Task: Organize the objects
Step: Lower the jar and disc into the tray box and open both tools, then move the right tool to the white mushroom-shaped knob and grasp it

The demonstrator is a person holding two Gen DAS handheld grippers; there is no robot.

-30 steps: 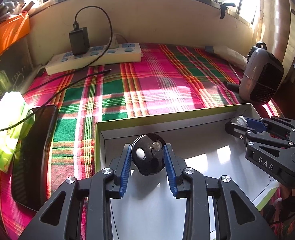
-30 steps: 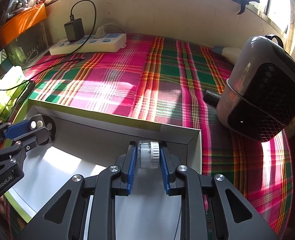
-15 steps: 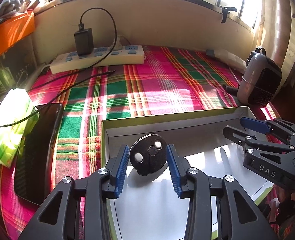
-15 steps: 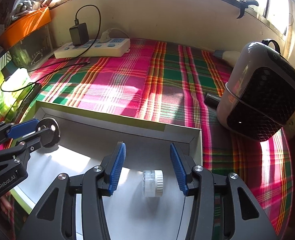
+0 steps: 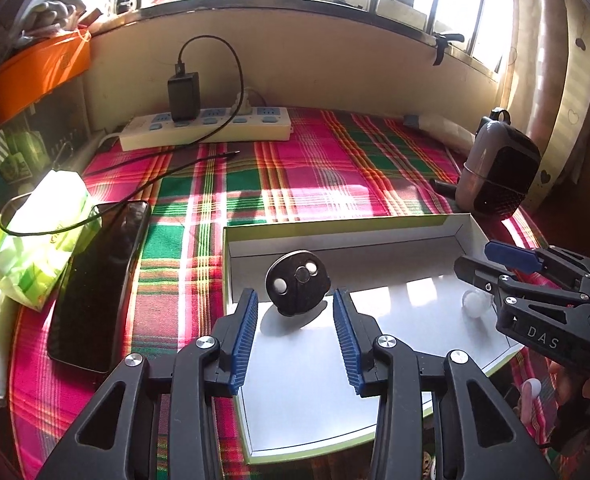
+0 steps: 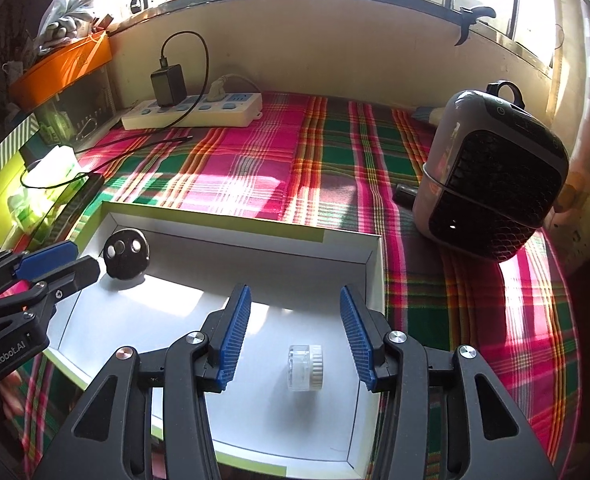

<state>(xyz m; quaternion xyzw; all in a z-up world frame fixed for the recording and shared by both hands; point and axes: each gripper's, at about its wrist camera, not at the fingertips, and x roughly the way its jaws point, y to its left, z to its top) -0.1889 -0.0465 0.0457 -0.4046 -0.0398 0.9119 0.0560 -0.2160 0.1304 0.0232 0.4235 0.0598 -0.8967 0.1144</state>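
A shallow white box [image 5: 375, 240] with green outer sides lies on the plaid cloth; it also shows in the right wrist view [image 6: 235, 236]. A black round disc [image 5: 298, 288] with white dots leans at its back left wall, also visible in the right wrist view [image 6: 126, 254]. A small clear jar with a white ribbed cap [image 6: 305, 367] lies on its side on the box floor, also seen in the left wrist view [image 5: 475, 303]. My left gripper [image 5: 295, 334] is open and empty, just short of the disc. My right gripper [image 6: 293, 336] is open, raised over the jar.
A black phone [image 5: 99, 284] and a green tissue pack [image 5: 39, 236] lie left of the box. A white power strip [image 5: 205, 130] with a charger and cable sits at the back. A grey-black heater [image 6: 491, 176] stands at the right. A wall and window sill close the back.
My right gripper opened and let the jar go onto the box floor, then drew back. My left gripper opened, released the disc and drew back and up.
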